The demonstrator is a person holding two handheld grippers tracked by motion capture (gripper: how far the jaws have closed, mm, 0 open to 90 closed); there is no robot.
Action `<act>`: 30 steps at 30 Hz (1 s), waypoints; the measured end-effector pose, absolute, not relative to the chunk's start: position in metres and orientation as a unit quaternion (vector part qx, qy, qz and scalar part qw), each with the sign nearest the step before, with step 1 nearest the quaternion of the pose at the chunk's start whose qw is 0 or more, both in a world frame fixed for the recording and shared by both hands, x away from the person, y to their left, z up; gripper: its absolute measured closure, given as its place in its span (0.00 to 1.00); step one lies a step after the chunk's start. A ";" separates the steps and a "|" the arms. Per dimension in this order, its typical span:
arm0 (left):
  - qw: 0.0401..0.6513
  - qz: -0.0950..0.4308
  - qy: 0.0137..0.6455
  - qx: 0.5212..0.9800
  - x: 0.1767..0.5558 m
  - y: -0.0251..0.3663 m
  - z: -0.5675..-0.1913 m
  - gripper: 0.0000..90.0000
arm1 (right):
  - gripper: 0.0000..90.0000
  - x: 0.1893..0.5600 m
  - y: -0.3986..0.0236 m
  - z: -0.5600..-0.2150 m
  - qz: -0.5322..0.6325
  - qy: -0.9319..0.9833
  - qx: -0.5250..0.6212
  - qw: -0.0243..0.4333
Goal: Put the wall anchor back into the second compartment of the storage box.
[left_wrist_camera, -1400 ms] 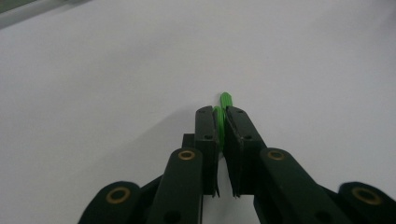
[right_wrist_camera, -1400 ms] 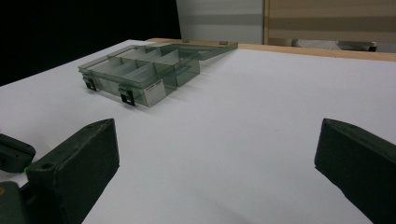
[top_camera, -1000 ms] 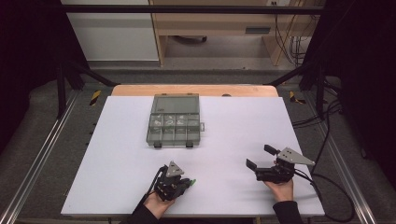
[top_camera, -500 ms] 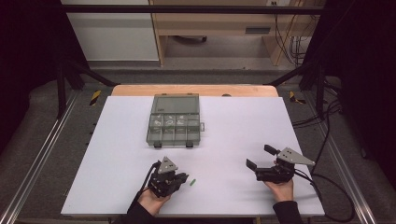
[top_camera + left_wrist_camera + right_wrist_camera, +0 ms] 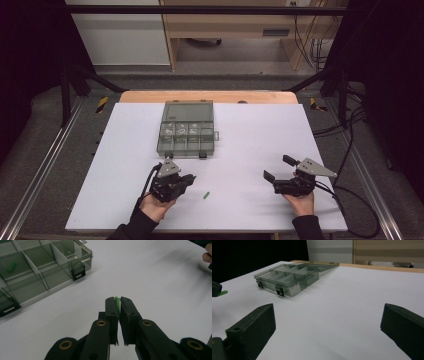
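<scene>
**Green piece pinched in left gripper, second piece on the sheet**

A white table sheet [image 5: 250,130] covered most of the work area, with a wooden edge [image 5: 207,96] showing at its far side. On the far-left part of the sheet sat a smoky clear compartment box [image 5: 187,131], lid laid open toward the far side, two black latches on its near wall. Small pale items lay in several of its compartments, too small to identify; the left gripper view showed something green [image 5: 11,267] in one cell.

Right gripper [image 5: 280,169], near right: jaws wide apart, nothing between them, bare sheet under them, well apart from the box.

Left gripper [image 5: 188,178], near left, just nearer than the box: jaws closed down tight on a thin green piece [image 5: 116,305], its edge showing between the pads at the tips, held clear of the sheet.

A second small green piece [image 5: 205,195] lay loose on the sheet, just right of the left gripper.
</scene>
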State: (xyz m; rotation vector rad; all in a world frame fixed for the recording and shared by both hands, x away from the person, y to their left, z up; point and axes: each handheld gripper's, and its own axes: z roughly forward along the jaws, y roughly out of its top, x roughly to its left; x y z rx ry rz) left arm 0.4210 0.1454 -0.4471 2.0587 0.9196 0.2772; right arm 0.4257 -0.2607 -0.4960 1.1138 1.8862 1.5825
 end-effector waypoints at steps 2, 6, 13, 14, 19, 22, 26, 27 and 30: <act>0.424 0.115 0.368 0.820 0.423 0.148 -0.443 0.94 | 0.00 0.426 -0.261 -0.496 0.572 0.681 0.402 0.218; 0.431 0.124 0.369 0.814 0.428 0.152 -0.435 0.94 | 0.00 0.426 -0.261 -0.496 0.571 0.682 0.402 0.219; 0.434 0.140 0.369 0.810 0.440 0.154 -0.424 0.94 | 0.00 0.426 -0.261 -0.496 0.571 0.682 0.401 0.219; 0.434 0.142 0.370 0.809 0.442 0.154 -0.423 0.94 | 0.00 0.426 -0.261 -0.496 0.570 0.682 0.401 0.219; 0.437 0.151 0.377 0.802 0.459 0.156 -0.415 0.94 | 0.00 0.426 -0.261 -0.496 0.570 0.682 0.401 0.220; 0.436 0.156 0.379 0.801 0.466 0.157 -0.413 0.94 | 0.00 0.426 -0.260 -0.496 0.569 0.683 0.402 0.220; 0.433 0.160 0.388 0.798 0.482 0.160 -0.409 0.94 | 0.00 0.426 -0.260 -0.496 0.568 0.683 0.403 0.219; 0.430 0.162 0.391 0.797 0.490 0.160 -0.410 0.94 | 0.00 0.426 -0.260 -0.496 0.569 0.683 0.403 0.219; 0.428 0.159 0.395 0.797 0.499 0.161 -0.411 0.94 | 0.00 0.426 -0.261 -0.496 0.569 0.683 0.402 0.220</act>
